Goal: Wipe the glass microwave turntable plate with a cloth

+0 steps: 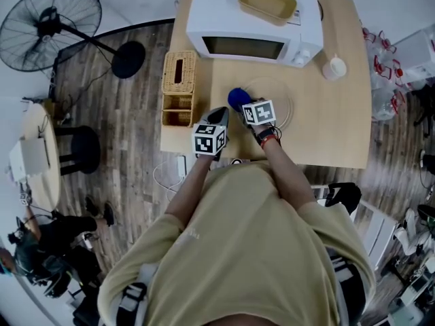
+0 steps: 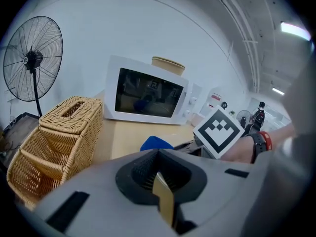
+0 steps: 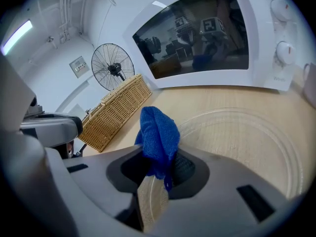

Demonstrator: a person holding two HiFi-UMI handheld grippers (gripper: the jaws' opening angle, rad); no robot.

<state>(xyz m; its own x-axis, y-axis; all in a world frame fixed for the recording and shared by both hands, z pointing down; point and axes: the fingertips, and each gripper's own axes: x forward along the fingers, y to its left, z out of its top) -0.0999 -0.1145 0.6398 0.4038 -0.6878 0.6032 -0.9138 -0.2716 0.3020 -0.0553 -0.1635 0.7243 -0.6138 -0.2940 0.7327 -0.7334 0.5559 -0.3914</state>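
Note:
The round glass turntable plate [image 1: 275, 102] lies flat on the wooden table [image 1: 340, 128] in front of the microwave; in the right gripper view the glass plate [image 3: 247, 142] spreads out just ahead of the jaws. My right gripper [image 1: 240, 104] is shut on a blue cloth [image 1: 237, 98], holding it at the plate's left rim. The cloth [image 3: 158, 135] bunches up out of the right gripper [image 3: 157, 177]. My left gripper [image 1: 219, 117] hovers near the table's front edge, left of the plate. The left gripper [image 2: 160, 184] is shut with nothing in it; the blue cloth [image 2: 155, 143] shows beyond it.
A white microwave [image 1: 253, 29], door shut, stands at the back with a yellow tray [image 1: 266, 3] on top. A wicker basket [image 1: 179, 87] sits at the table's left edge, and a white cup [image 1: 334, 67] to the microwave's right. A floor fan [image 1: 51, 26] stands far left.

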